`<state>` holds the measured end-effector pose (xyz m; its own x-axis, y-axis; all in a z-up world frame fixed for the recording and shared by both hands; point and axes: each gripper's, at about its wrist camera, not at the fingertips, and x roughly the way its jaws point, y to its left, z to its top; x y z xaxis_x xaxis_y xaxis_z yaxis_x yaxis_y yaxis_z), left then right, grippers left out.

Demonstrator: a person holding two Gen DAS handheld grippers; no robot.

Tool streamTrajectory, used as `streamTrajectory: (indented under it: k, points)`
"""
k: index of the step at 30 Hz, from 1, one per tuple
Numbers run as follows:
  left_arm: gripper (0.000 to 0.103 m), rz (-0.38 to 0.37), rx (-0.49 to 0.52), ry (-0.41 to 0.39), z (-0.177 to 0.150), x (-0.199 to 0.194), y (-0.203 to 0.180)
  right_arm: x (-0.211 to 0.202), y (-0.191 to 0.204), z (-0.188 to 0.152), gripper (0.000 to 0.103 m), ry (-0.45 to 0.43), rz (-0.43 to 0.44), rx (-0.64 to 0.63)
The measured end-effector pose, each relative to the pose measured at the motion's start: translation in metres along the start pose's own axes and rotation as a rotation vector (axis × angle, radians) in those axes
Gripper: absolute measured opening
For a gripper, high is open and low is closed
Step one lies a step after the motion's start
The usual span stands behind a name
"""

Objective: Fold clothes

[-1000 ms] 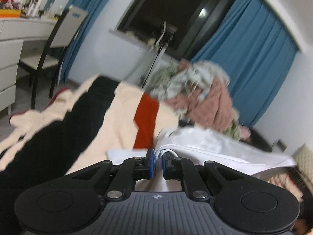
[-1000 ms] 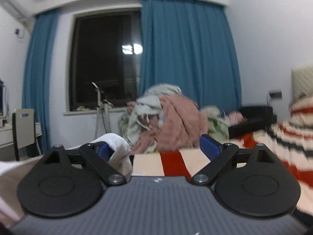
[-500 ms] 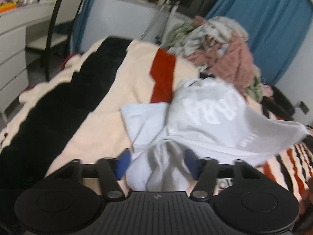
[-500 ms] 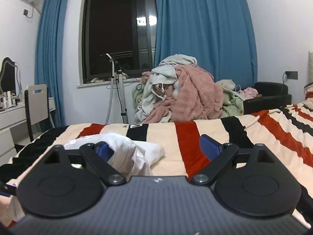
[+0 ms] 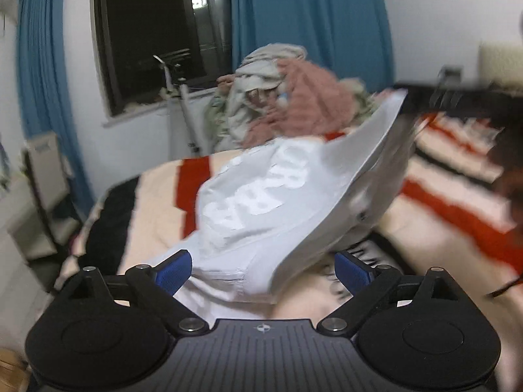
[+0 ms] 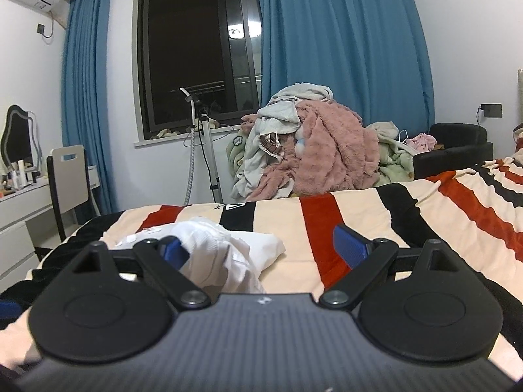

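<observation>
Your two wrist cameras sit low and close over the striped red, black and cream bedspread [image 6: 376, 228], both facing the dark window [image 5: 157, 39], sharing the crumpled white printed garment [image 5: 261, 202].

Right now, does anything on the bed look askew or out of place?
Yes. The white shirt lies crumpled, not flat, on the striped blanket; one flap rears up unsupported. The left gripper, just opened, grips nothing.

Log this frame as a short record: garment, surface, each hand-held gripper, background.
garment: white shirt with white lettering, crumpled on the bed
surface: striped blanket, cream, red and black
left hand-held gripper: open, jaws just opened, shirt lies loose between them
right hand-held gripper: open, shirt beside its left finger
background: clothes pile, blue curtains, dark window
</observation>
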<state>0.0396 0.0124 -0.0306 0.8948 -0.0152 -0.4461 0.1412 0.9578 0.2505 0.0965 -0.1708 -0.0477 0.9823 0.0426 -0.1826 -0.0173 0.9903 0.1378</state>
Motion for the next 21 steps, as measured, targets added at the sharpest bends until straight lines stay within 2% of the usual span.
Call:
streamTrajectory:
  k: [3, 5, 7, 11, 15, 17, 19, 21]
  points:
    - [0.095, 0.133, -0.069, 0.002, 0.001, 0.016, 0.014, -0.002, -0.002, 0.0, 0.092, 0.0, -0.005, -0.002]
    - [0.095, 0.204, -0.178, -0.018, 0.001, 0.016, 0.037, -0.002, -0.004, 0.0, 0.092, 0.005, -0.008, 0.001]
    - [0.096, 0.241, -0.276, -0.05, 0.0, 0.008, 0.061, -0.002, -0.005, -0.002, 0.092, 0.017, -0.006, 0.006]
    - [0.096, 0.281, -0.364, -0.089, 0.002, -0.008, 0.077, 0.002, -0.001, -0.009, 0.092, 0.054, -0.007, -0.044]
    - [0.096, 0.282, -0.401, -0.126, 0.005, -0.022, 0.084, 0.013, 0.012, -0.027, 0.092, 0.143, -0.082, -0.19]
    - [0.096, 0.268, -0.411, -0.141, 0.006, -0.028, 0.086, 0.018, 0.01, -0.036, 0.092, 0.175, -0.125, -0.199]
    - [0.096, 0.259, -0.376, -0.152, 0.008, -0.032, 0.079, 0.013, 0.004, -0.037, 0.092, 0.143, -0.148, -0.162]
    - [0.096, 0.243, -0.325, -0.152, 0.011, -0.031, 0.07, 0.0, -0.001, -0.029, 0.092, 0.063, -0.153, -0.108]
